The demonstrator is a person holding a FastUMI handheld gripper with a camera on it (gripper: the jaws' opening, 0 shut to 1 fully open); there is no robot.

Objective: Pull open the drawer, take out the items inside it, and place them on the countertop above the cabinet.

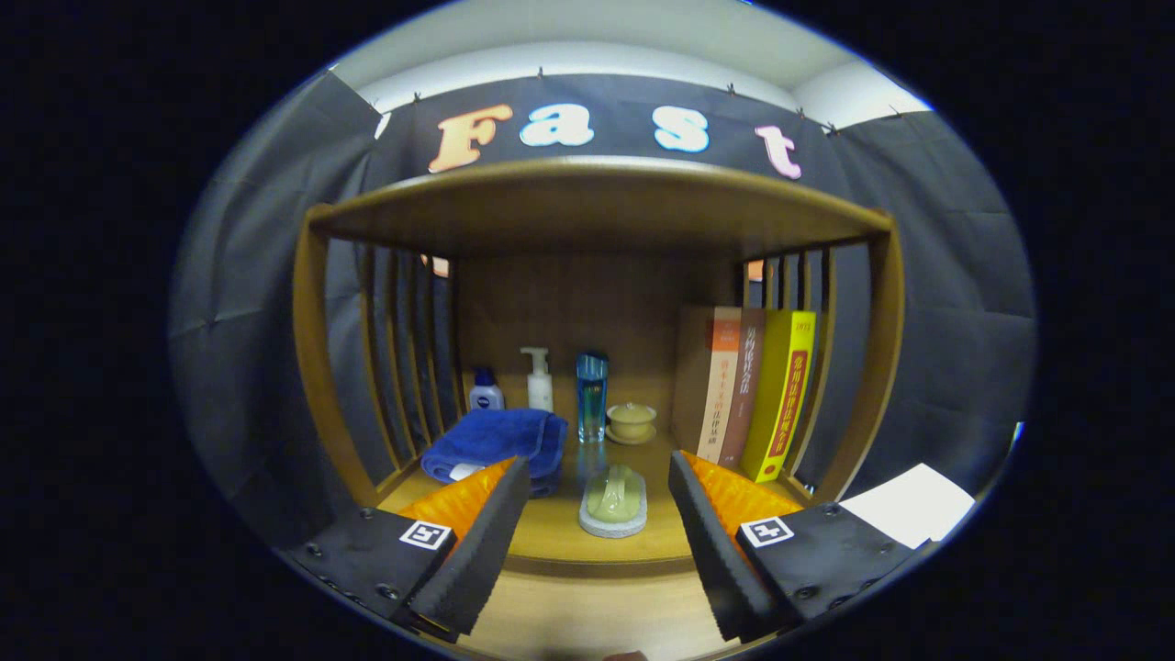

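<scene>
Two fingers of our gripper are standing wide apart, pressing on nothing, and we are looking along them into a wooden shelf unit. Between the fingers, just ahead at twelve o'clock, a pale green soap is lying on a grey dish on the countertop. Beyond the left finger, at about eleven o'clock, a folded blue towel is resting on the same surface, with its near edge touching the fingertip in our view. Farther back we are seeing a small blue-capped bottle at eleven o'clock, a white pump bottle just beside it, and a tall blue bottle near twelve. Just right of that bottle a lidded beige cup is sitting on its saucer. At one o'clock, beyond the right finger, four books are standing upright against the slatted side, the yellow one outermost. At three o'clock, outside the unit, a white sheet is lying flat. We are not making out any drawer; a wooden surface below the countertop edge is running under the fingers, and we cannot tell what it is.
</scene>
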